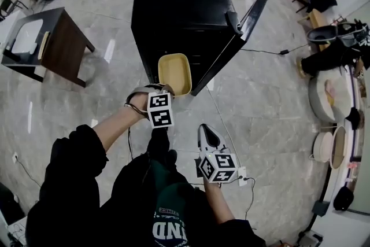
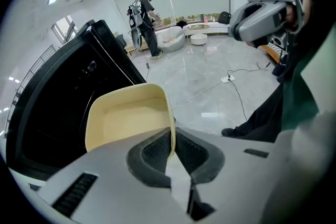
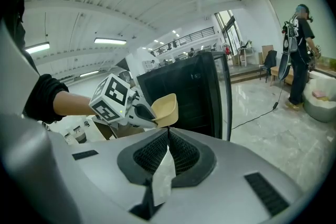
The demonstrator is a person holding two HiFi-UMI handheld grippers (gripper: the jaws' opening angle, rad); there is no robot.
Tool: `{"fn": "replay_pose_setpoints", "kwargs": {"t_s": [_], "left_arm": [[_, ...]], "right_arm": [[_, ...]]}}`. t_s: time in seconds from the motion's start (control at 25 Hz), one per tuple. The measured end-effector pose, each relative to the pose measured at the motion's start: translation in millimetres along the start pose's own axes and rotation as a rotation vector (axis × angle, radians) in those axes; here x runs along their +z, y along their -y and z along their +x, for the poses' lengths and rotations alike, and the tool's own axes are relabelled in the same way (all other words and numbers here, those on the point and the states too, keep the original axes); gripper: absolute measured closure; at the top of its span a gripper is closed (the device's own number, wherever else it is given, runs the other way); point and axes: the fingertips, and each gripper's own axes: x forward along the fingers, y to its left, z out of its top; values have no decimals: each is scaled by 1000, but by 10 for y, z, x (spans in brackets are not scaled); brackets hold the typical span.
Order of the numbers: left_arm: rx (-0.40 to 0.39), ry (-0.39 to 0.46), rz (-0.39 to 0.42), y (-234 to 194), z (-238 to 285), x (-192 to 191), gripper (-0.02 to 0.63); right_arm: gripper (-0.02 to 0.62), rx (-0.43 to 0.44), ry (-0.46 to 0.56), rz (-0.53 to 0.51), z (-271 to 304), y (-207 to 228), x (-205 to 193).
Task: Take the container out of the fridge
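Currently left gripper [image 1: 167, 90] pinches just one rim of the yellow container [image 1: 174, 73] outside the fridge [image 1: 173, 3], right gripper [image 1: 207, 132] jaws pressed together empty, so it may swivel and drop.

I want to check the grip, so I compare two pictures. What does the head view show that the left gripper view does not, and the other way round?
Only the head view: the small table left of the fridge.
Only the left gripper view: the left gripper with its jaws closed on the rim of the container, and a person standing far off.
Both: the yellow container held in front of the open black fridge, and the right gripper.
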Motion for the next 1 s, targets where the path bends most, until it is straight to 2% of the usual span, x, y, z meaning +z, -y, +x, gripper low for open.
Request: {"fn": "replay_pose_setpoints", "kwargs": {"t_s": [0.64,1.0], "left_arm": [[26,15,10,423,-567,66,581],[0,27,-31,644,-833,18,581]], "right_arm": [[560,31,32,-35,-253,-211,-21],[560,41,34,-57,-310,-324,-28]]}}
